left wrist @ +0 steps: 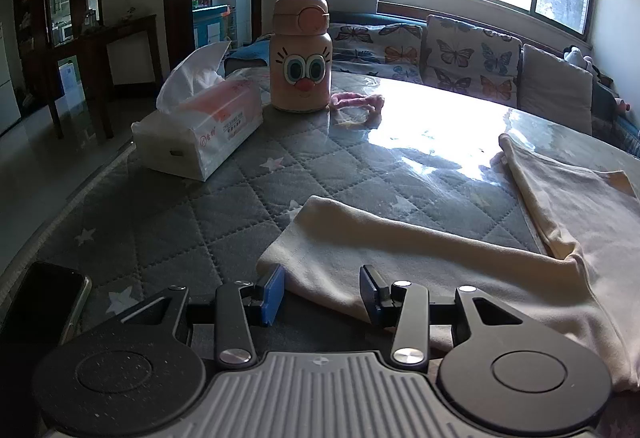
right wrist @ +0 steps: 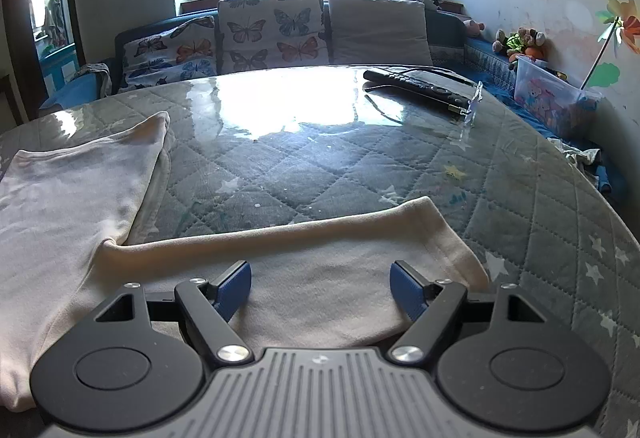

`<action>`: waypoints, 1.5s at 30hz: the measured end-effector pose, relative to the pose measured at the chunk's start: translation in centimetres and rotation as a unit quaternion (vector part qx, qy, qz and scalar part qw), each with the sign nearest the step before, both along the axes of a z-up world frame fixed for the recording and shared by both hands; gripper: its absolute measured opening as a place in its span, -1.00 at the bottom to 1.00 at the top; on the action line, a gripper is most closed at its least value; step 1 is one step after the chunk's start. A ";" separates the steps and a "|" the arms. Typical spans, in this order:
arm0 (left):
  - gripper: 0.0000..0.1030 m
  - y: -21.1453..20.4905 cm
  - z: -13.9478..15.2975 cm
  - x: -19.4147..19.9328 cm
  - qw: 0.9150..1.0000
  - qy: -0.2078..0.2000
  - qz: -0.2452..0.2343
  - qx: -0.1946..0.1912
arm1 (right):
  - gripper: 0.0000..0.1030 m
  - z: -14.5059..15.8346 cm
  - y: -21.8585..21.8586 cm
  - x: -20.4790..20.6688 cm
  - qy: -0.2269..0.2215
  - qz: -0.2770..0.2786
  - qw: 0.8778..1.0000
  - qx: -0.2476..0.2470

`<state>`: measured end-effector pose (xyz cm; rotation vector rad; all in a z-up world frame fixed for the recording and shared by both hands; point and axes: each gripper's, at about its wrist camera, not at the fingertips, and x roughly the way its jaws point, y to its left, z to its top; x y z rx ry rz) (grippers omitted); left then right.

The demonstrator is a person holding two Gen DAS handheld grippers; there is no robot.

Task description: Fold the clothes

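**Cream garment flat on bench, both claws over its sleeves**

Left wrist view: left claw w/ jaws part open, sleeve cuff of the cream garment lying between the blue pads; can't tell if pads touch cloth. Garment spread on quilted grey bench under clear cover. Tissue pack, cartoon-face bottle at far side; phone near left.

Right wrist view: right claw wide, gripping nothing, above the other sleeve. Garment body at left. Remote well apart, far right.
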<state>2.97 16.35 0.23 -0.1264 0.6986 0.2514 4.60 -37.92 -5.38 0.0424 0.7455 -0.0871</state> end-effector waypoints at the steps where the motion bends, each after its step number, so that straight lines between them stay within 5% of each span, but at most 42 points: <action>1: -0.13 0.0 0.0 0.0 1.000 0.000 0.000 0.000 | 0.52 0.0 0.0 0.0 0.000 0.000 1.000 0.001; 45: 0.01 0.4 0.0 -0.3 1.000 -0.008 0.012 -0.016 | 0.54 -0.1 0.0 -0.3 -0.002 -0.002 1.000 0.003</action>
